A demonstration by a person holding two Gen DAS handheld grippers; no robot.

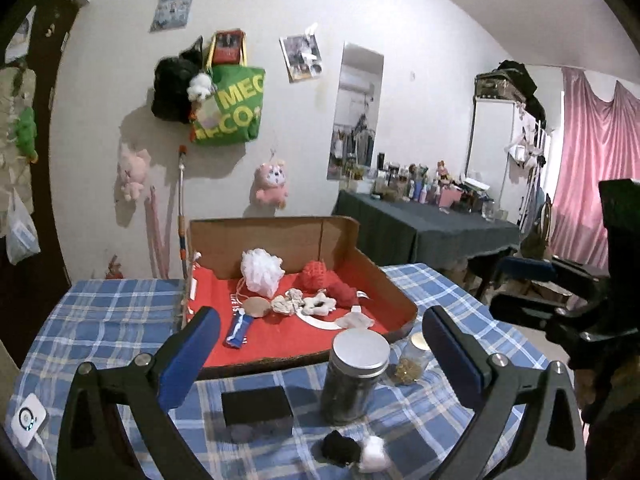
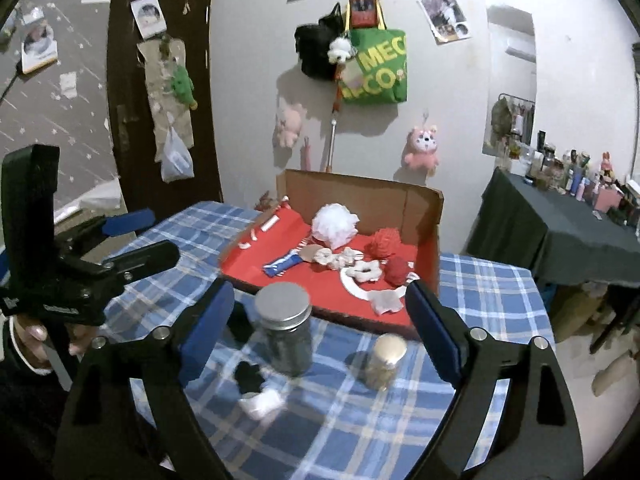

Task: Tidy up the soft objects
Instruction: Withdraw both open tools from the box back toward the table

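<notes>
While the left wrist view looks slightly downward over a blue plaid table (image 1: 100,320), the left gripper (image 1: 320,344) hangs above its near edge with its two blue-padded fingers spread wide and nothing between them. The landmark is a cardboard box (image 1: 344,236) lined in red, beyond the fingers. Inside it lie one white mesh puff (image 1: 262,272), two red knitted pieces (image 1: 320,276), one blue packet (image 1: 239,328) and several pale scraps too small to count surely. In front of the box stand two jars (image 1: 356,376), one tall and one short, and one black block (image 1: 258,404). Nearer than the jars lie one black soft piece (image 1: 338,448) and one white soft piece (image 1: 374,454), touching. The right gripper (image 1: 516,292) shows to the right of the box.

In the right wrist view, the right gripper (image 2: 320,328) is likewise tilted down, its fingers standing wide and empty. The same box (image 2: 424,208) sits beyond them, the two jars (image 2: 286,332) before it, the black piece (image 2: 248,376) and white piece (image 2: 262,402) nearest. Left of the box, a hand (image 2: 38,340) grips the left gripper (image 2: 138,236).
</notes>
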